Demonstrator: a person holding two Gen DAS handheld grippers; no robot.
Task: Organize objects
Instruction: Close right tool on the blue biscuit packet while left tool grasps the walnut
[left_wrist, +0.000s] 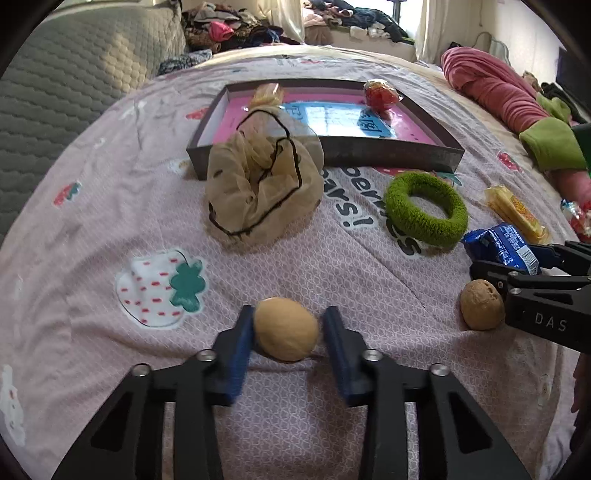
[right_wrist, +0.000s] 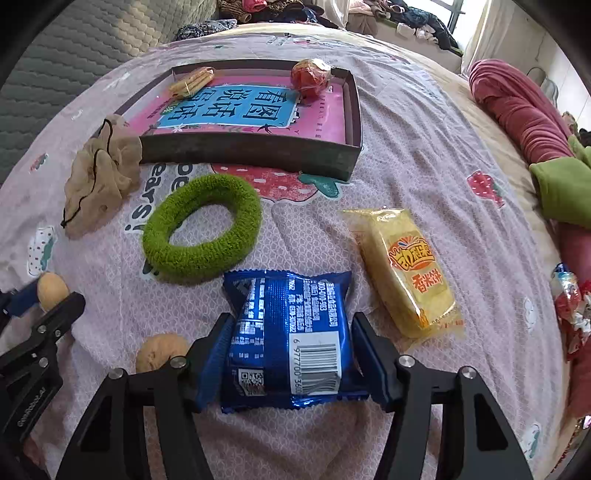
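My left gripper (left_wrist: 288, 334) straddles a tan walnut (left_wrist: 286, 328) on the bedspread; the left pad touches it, the right pad stands a little off. My right gripper (right_wrist: 291, 332) has its jaws around a blue snack packet (right_wrist: 288, 336) that lies on the bed, pads at its sides. A second walnut (left_wrist: 482, 304) lies by the right gripper (left_wrist: 517, 269). A shallow dark box (right_wrist: 251, 151) at the back holds a pink book, a wrapped biscuit (right_wrist: 192, 81) and a red wrapped sweet (right_wrist: 310, 77).
A green scrunchie (right_wrist: 203, 229), a beige mesh scrunchie (right_wrist: 99, 177) and a yellow rice-cake packet (right_wrist: 406, 269) lie on the bedspread. More wrapped sweets (right_wrist: 569, 306) lie at the right edge. A red and green blanket (right_wrist: 532, 122) lies far right, a grey quilt (left_wrist: 74, 74) far left.
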